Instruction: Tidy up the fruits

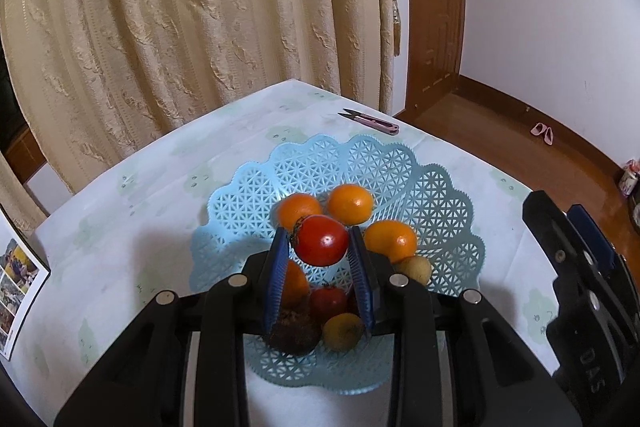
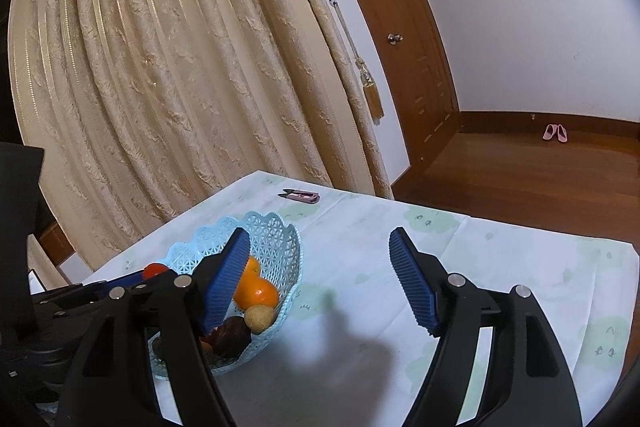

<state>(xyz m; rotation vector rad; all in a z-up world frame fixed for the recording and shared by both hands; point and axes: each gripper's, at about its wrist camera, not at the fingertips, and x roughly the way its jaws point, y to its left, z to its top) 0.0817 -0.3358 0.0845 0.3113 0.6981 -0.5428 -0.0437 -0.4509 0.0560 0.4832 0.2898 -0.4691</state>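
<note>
**Left gripper carries tomato over basket — place it gently**

We have the left gripper (image 1: 320, 247) clamped on a red tomato (image 1: 321, 239), blue pads touching it at 9 and 3 o'clock, stem end turned toward 9. The tomato hangs above the light-blue lattice basket (image 1: 400, 163), roughly over its centre. In the basket: three oranges (image 1: 350, 203) at 12 to 2 o'clock of the held tomato, a fourth orange partly hidden behind the left pad, a second tomato (image 1: 329, 301) at 6 o'clock, two small yellowish-brown fruits (image 1: 342, 331), and a dark rough one (image 1: 294, 335) we can't name.

The right gripper (image 2: 320, 281) is spread wide and carries nothing, hovering over the tablecloth (image 2: 480, 267) at 3 o'clock of the basket. Pink thread snips (image 1: 370, 121) lie at the far table edge, well apart.

We judge the step is lowering the tomato in. To do it well:
- Pick a gap; bare lattice shows at the 12 o'clock side past the oranges and at 9 o'clock.
- Go low before we let go; a drop onto round fruit likely rolls or bruises.
- Keep the squeeze light; tomato skin probably splits easily.
- Open the pads slowly, lift straight up so they don't catch the fruit.
- Keep the right gripper clear of the scalloped rim; the basket looks light and may tip.
</note>
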